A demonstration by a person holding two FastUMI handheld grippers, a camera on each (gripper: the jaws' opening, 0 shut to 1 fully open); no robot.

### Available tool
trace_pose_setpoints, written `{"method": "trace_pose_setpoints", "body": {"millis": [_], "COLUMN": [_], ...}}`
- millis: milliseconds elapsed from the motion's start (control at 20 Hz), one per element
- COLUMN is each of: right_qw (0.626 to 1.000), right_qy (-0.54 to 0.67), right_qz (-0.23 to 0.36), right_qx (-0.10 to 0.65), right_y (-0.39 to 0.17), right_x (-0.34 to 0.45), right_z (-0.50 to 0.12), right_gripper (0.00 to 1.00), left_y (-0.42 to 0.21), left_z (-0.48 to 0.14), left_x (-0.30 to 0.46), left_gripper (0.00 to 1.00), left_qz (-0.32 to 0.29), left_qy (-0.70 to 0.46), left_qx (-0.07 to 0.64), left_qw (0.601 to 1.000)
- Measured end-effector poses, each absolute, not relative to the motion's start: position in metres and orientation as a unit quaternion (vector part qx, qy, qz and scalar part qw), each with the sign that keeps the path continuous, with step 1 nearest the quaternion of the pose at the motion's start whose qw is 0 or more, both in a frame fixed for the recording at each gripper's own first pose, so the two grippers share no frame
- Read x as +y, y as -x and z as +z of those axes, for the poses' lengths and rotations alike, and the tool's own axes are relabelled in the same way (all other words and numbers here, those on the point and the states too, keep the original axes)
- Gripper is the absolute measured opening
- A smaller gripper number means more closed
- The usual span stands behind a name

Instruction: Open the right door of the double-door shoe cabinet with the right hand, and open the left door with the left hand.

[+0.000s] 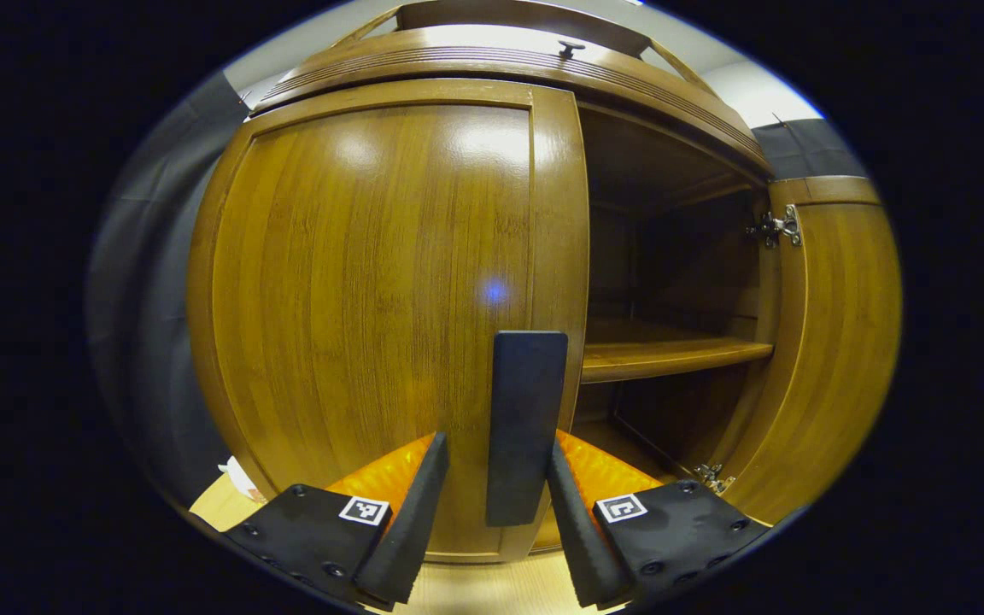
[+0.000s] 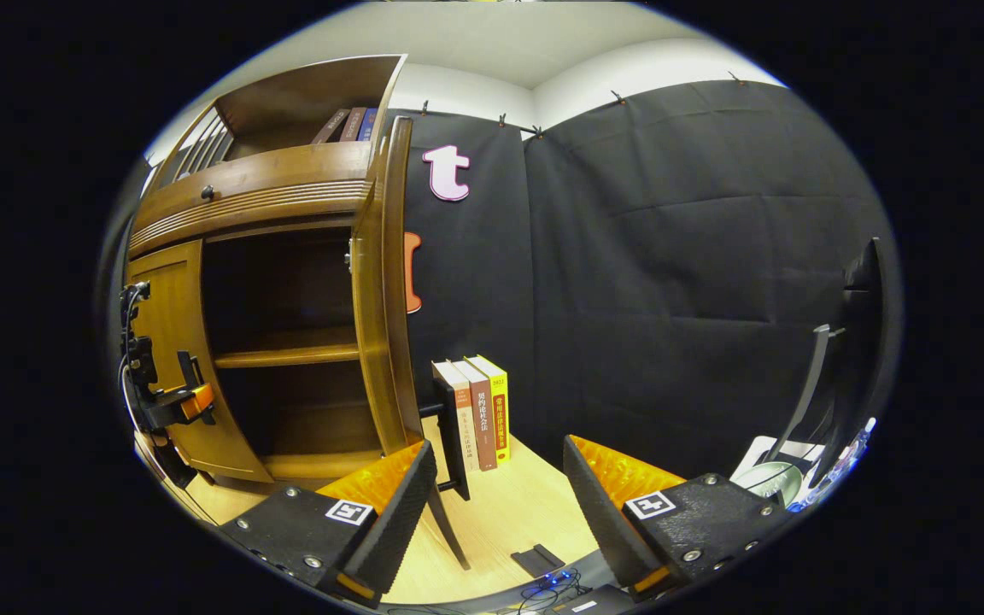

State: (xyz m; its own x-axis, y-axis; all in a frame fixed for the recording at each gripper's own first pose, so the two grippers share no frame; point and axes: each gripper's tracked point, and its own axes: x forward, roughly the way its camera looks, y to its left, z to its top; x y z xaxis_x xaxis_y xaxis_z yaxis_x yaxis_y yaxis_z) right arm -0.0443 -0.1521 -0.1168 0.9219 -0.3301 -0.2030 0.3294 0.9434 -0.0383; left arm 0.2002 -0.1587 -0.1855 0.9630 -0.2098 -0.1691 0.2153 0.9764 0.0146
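The wooden shoe cabinet (image 1: 492, 64) fills the left gripper view. Its left door (image 1: 355, 307) is closed, with a dark upright handle (image 1: 526, 418) near its right edge. My left gripper (image 1: 499, 440) is open, its fingers on either side of that handle, the right one nearly touching. The right door (image 1: 834, 342) stands swung out, showing a shelf (image 1: 671, 354) inside. In the right gripper view the right door (image 2: 389, 290) is seen edge-on, its dark handle (image 2: 453, 444) just beyond my open right gripper (image 2: 499, 444), which holds nothing. The left gripper (image 2: 189, 401) shows against the left door (image 2: 169, 342).
Three upright books (image 2: 479, 414) stand on the light wooden table (image 2: 518, 512) right of the cabinet. A monitor (image 2: 855, 342) and a bowl (image 2: 765, 483) sit at the far right. Cables and a small dark device (image 2: 543, 559) lie at the table's near edge.
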Motion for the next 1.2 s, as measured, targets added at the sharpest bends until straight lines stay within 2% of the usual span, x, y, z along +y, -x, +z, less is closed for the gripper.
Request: {"method": "trace_pose_setpoints", "body": {"millis": [100, 150, 200, 250, 350, 400, 450, 500, 550, 800, 850, 900, 1000, 1150, 1200], "right_qw": [0.981, 0.981, 0.981, 0.981, 0.981, 0.982, 0.982, 0.983, 0.983, 0.987, 0.988, 0.989, 0.99, 0.992, 0.992], "right_qy": [0.006, 0.008, 0.01, 0.011, 0.012, 0.012, 0.011, 0.011, 0.011, 0.009, 0.008, 0.007, 0.01, 0.014, 0.015], "right_qz": [-0.168, -0.168, -0.168, -0.167, -0.165, -0.164, -0.162, -0.159, -0.156, -0.131, -0.124, -0.118, -0.106, -0.089, -0.084], "right_qx": [0.101, 0.1, 0.098, 0.099, 0.098, 0.097, 0.095, 0.094, 0.092, 0.09, 0.091, 0.091, 0.09, 0.09, 0.09], "right_y": [0.048, 0.047, 0.048, 0.048, 0.047, 0.047, 0.047, 0.045, 0.044, 0.045, 0.046, 0.047, 0.048, 0.046, 0.046], "right_x": [-0.148, -0.146, -0.143, -0.141, -0.135, -0.132, -0.129, -0.125, -0.12, -0.093, -0.086, -0.079, -0.071, -0.061, -0.059], "right_z": [-0.115, -0.114, -0.114, -0.114, -0.114, -0.113, -0.112, -0.11, -0.109, -0.106, -0.106, -0.104, -0.103, -0.098, -0.097], "right_gripper": [0.86, 0.92, 0.86, 0.92, 0.92, 0.92, 0.86, 0.92, 0.86, 0.86, 0.98, 0.98, 0.86, 0.86, 0.92], "left_y": [-0.2, -0.2, -0.199, -0.199, -0.193, -0.189, -0.186, -0.181, -0.177, -0.141, -0.132, -0.123, -0.104, -0.079, -0.072], "left_z": [-0.185, -0.184, -0.184, -0.184, -0.186, -0.186, -0.185, -0.184, -0.183, -0.177, -0.176, -0.175, -0.172, -0.168, -0.167], "left_x": [-0.164, -0.163, -0.164, -0.164, -0.163, -0.163, -0.163, -0.164, -0.163, -0.151, -0.148, -0.143, -0.133, -0.113, -0.107], "left_gripper": [0.53, 0.42, 0.42, 0.43, 0.36, 0.38, 0.33, 0.33, 0.34, 0.33, 0.33, 0.35, 0.34, 0.35, 0.36], "left_qz": [-0.108, -0.103, -0.103, -0.107, -0.123, -0.13, -0.137, -0.144, -0.151, -0.167, -0.171, -0.175, -0.178, -0.174, -0.17], "left_qy": [-0.028, -0.037, -0.035, -0.027, -0.014, -0.013, -0.018, -0.022, -0.022, -0.007, -0.005, 0.0, 0.002, 0.0, 0.003], "left_qx": [0.081, 0.077, 0.076, 0.075, 0.079, 0.079, 0.076, 0.073, 0.07, 0.069, 0.07, 0.071, 0.071, 0.072, 0.073], "left_qw": [0.99, 0.991, 0.991, 0.991, 0.989, 0.988, 0.988, 0.987, 0.986, 0.984, 0.983, 0.982, 0.981, 0.982, 0.983]}}
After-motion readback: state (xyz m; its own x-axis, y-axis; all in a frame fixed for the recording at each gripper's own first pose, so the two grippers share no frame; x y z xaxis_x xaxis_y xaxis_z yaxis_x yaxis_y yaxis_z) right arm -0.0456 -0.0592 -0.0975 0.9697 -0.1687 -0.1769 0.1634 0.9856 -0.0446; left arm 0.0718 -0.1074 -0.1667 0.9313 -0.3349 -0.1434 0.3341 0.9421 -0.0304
